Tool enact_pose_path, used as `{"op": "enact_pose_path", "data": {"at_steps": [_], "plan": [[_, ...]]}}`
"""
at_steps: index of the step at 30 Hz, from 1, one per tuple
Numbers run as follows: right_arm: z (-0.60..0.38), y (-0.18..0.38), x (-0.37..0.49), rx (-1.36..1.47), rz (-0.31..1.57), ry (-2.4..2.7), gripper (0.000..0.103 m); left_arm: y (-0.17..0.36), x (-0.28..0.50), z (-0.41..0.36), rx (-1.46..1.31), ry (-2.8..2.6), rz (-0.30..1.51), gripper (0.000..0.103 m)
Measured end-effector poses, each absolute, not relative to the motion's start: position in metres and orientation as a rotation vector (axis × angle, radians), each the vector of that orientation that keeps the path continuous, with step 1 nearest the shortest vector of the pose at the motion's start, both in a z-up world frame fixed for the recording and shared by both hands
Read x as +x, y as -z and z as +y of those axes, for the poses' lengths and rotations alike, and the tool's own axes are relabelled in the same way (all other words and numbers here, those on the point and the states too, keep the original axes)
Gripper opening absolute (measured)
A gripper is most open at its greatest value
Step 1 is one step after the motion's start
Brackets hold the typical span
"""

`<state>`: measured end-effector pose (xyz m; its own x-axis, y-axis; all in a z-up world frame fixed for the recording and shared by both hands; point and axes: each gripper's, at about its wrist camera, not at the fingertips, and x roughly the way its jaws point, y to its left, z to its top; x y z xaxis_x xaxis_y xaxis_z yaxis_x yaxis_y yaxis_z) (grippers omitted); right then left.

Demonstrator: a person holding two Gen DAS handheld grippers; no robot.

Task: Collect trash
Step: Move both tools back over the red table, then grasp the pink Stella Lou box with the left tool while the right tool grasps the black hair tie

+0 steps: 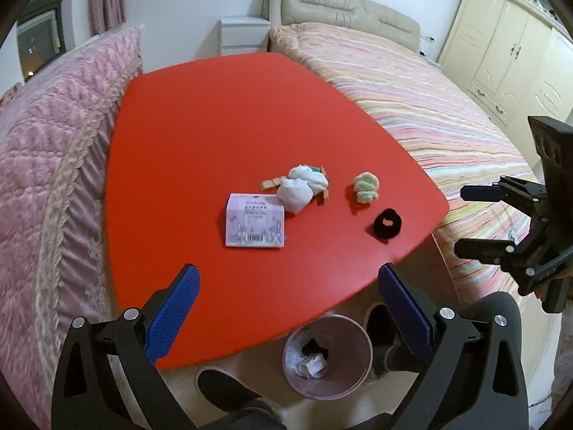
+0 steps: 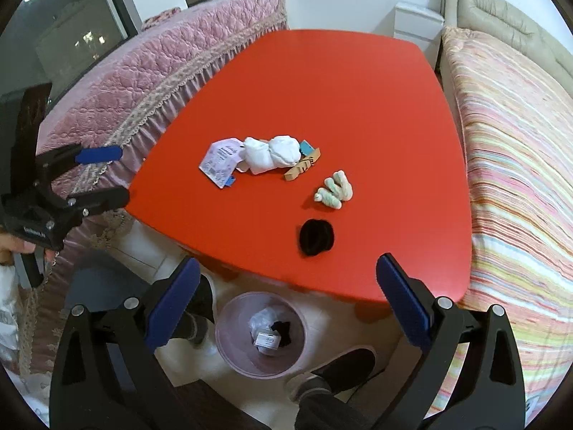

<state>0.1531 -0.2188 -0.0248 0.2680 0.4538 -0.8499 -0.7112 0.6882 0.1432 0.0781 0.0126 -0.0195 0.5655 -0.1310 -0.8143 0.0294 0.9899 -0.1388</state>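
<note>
Trash clustered mid-table: crumpled white tissue (image 1: 299,188) against pink packet (image 1: 255,225), green-white scrunchie (image 1: 366,187) apart, black scrunchie (image 1: 386,224) near front edge of red table (image 1: 215,136). Far half of tabletop bare. Pink bin (image 1: 326,356) on floor below front edge, partly filled. Left gripper (image 1: 288,317) and right gripper (image 2: 286,310) jaws both spread wide, holding nothing

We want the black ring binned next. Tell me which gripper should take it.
Right, probably. The black ring lies near the table edge just ahead of the open right gripper, while the left gripper faces the purple packet. The bin stands on the floor below both.
</note>
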Motion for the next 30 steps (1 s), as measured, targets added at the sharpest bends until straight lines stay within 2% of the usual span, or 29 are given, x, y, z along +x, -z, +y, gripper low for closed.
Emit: {"op": "enact_pose_path", "data": {"at_steps": [19,28,30], "plan": [[-0.181,0.077,0.202,-0.362,1.176,-0.821,0.097,0.092,0.177,0.031,-0.114,0.086,1.172,0.095],[-0.181,0.094,0.209,-0.369,1.209,-0.813,0.081,0.107,0.186,0.033,-0.100,0.072,1.177,0.095],[-0.180,0.095,0.210,-0.371,1.210,-0.811,0.075,0.108,0.188,0.033,-0.101,0.072,1.177,0.095]]}}
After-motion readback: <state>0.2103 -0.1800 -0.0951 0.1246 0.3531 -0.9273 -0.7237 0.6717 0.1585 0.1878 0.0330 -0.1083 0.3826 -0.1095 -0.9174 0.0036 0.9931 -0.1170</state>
